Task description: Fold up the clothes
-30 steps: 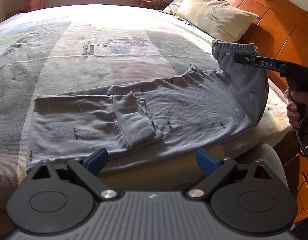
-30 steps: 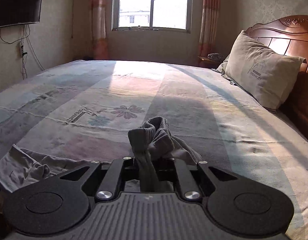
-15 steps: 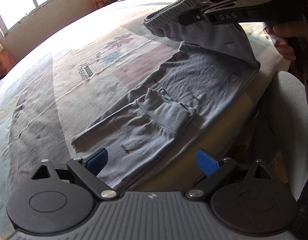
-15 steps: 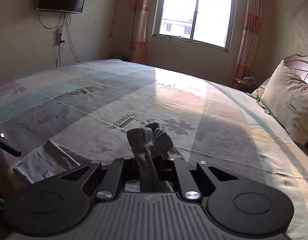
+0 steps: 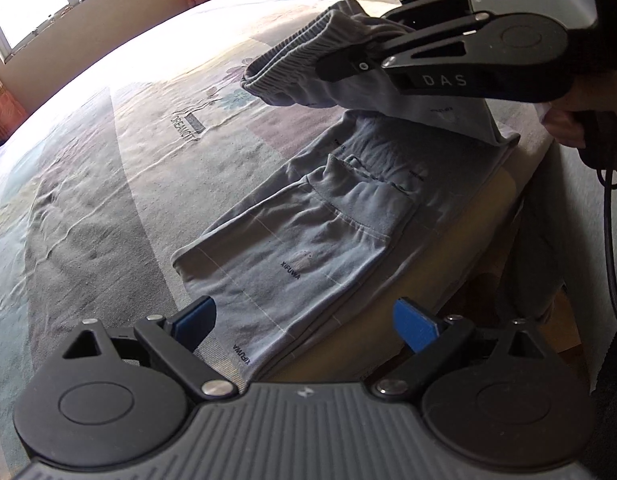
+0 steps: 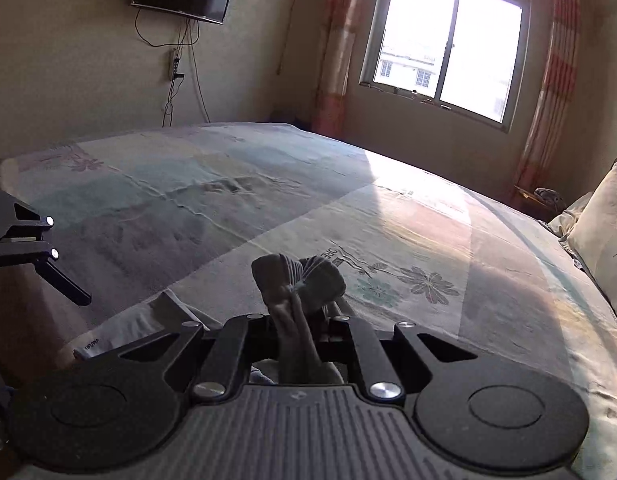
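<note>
So the grey pants [image 5: 308, 248] are laid out along the near edge of the bed [image 5: 108, 168], long axis running straight out ahead of the left gripper [image 5: 304, 320] toward the right one. The right gripper [image 6: 298, 320] is clamped tight on the ribbed waistband [image 5: 292, 60], holding it up off the fabric, so that's the end in hand. Left jaws are wide apart with nothing in them, and the cuff end [image 5: 212, 276] sits right between and just ahead of its 2 blue pads [image 5: 408, 320]. My guess: the waistband gets carried down the pants' length toward the left jaws, which are closest to pin that end.
</note>
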